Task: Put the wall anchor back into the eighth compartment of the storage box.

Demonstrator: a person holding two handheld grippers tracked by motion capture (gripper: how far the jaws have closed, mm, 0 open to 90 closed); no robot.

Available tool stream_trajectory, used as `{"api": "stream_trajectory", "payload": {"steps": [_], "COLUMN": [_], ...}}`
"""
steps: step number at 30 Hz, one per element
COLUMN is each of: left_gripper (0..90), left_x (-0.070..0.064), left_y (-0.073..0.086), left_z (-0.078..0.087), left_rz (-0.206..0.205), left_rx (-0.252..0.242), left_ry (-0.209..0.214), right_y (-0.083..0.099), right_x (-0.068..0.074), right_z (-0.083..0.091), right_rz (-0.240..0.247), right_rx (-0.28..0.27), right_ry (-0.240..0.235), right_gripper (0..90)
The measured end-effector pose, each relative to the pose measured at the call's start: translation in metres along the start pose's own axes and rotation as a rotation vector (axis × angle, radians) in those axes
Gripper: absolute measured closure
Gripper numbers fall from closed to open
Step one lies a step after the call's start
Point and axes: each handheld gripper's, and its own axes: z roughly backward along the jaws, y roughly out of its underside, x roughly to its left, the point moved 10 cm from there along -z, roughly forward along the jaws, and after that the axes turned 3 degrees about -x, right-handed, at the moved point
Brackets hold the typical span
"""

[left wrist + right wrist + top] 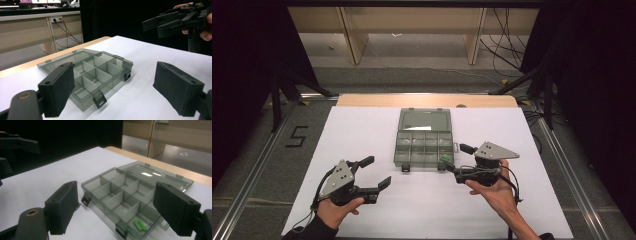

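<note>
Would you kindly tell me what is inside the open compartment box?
The compartment box holds small green pieces in its near-right corner compartment. The other compartments in sight look bare; the right claw covers part of the right-hand compartments.

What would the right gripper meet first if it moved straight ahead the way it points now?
Probably the open compartment box. The right gripper is open and aimed at it, and its near corner compartment with the small green pieces lies closest. Depth is unclear, so it might pass just above the rim.
</note>
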Motion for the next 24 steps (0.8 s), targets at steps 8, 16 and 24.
{"api": "stream_trajectory", "payload": {"steps": [8,16,24], "left_gripper": [16.2,16.2,16.2], "left_x": [0.000,0.000,0.000], "left_y": [0.000,0.000,0.001], "left_z": [0.000,0.000,0.000], "left_rz": [0.000,-0.001,-0.002], "left_rx": [0.000,0.001,0.003], "left_ry": [-0.002,-0.003,-0.003], "right_y": [0.001,0.005,0.007], "right_x": [0.006,0.010,0.015], "right_z": [0.005,0.010,0.015], "right_rz": [-0.002,-0.008,-0.008], "right_rx": [-0.022,-0.021,-0.022], "right_ry": [-0.007,-0.016,-0.027], "right_gripper": [19.5,18.8,18.2]}}
